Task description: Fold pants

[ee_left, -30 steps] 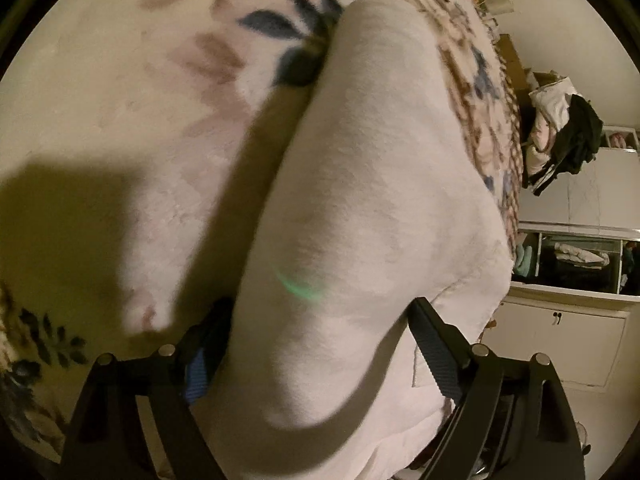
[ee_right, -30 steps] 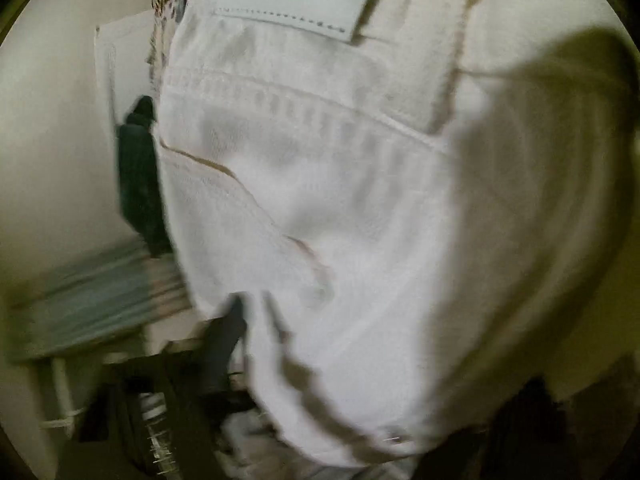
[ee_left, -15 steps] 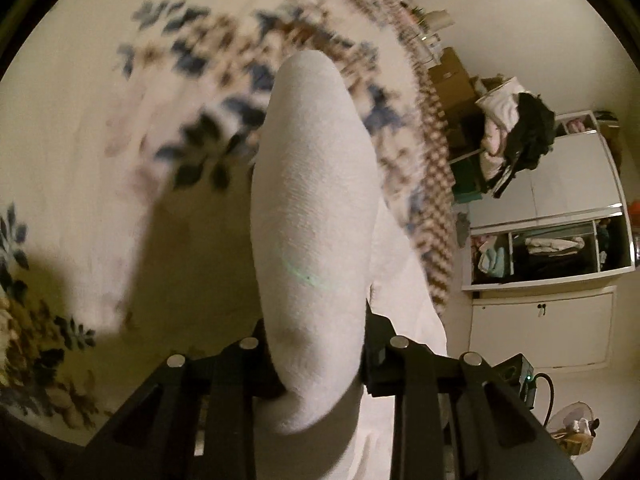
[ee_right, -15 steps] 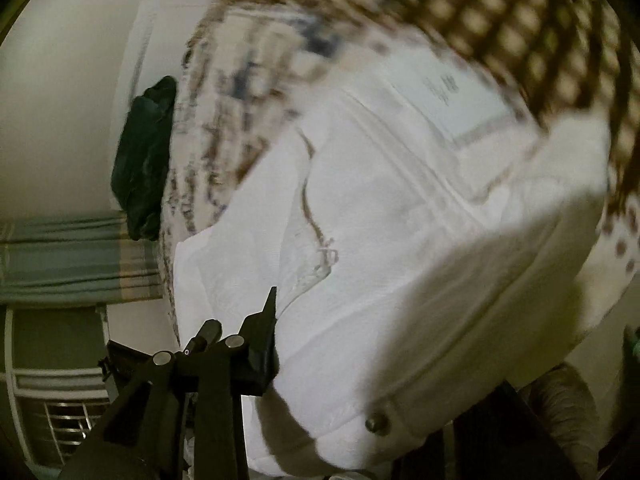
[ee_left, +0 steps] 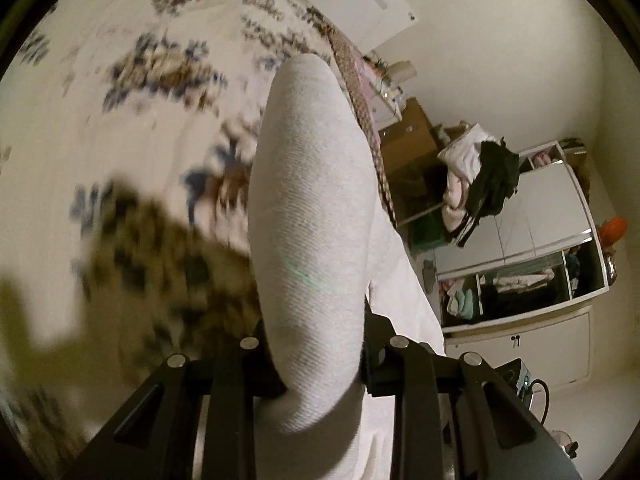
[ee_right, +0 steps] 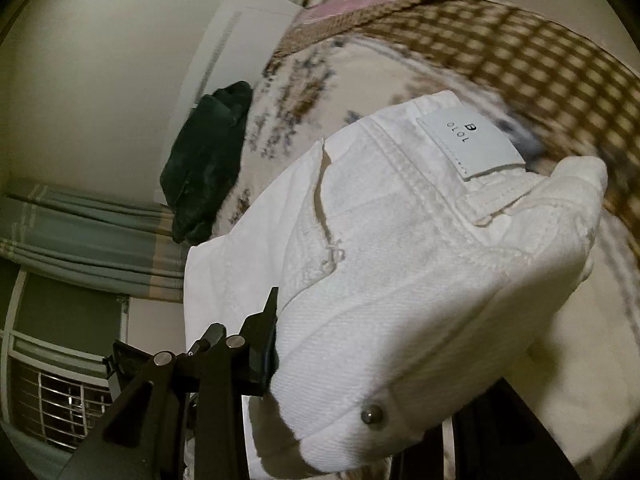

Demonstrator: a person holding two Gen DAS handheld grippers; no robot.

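The white pants [ee_left: 312,216] fill the middle of the left wrist view as a thick fold of fabric. My left gripper [ee_left: 320,360] is shut on that fold, which rises above the floral bedspread [ee_left: 120,120]. In the right wrist view the pants' waistband [ee_right: 400,240] shows with a pale brand label [ee_right: 468,140] and a metal button [ee_right: 370,414]. My right gripper [ee_right: 360,368] is shut on the waistband; only its left finger [ee_right: 264,344] shows, the other is hidden by fabric.
A dark green garment [ee_right: 208,160] lies at the bed's far end. A brown checked blanket edge [ee_right: 520,60] runs along the bed. A white wardrobe [ee_left: 540,260] and a pile of clothes [ee_left: 480,176] stand to the right. Curtains [ee_right: 80,236] hang at the left.
Both grippers have lifted and pulled back from the bed with the pants held. The left jaws have closed tighter on the fold. More of the room now shows.
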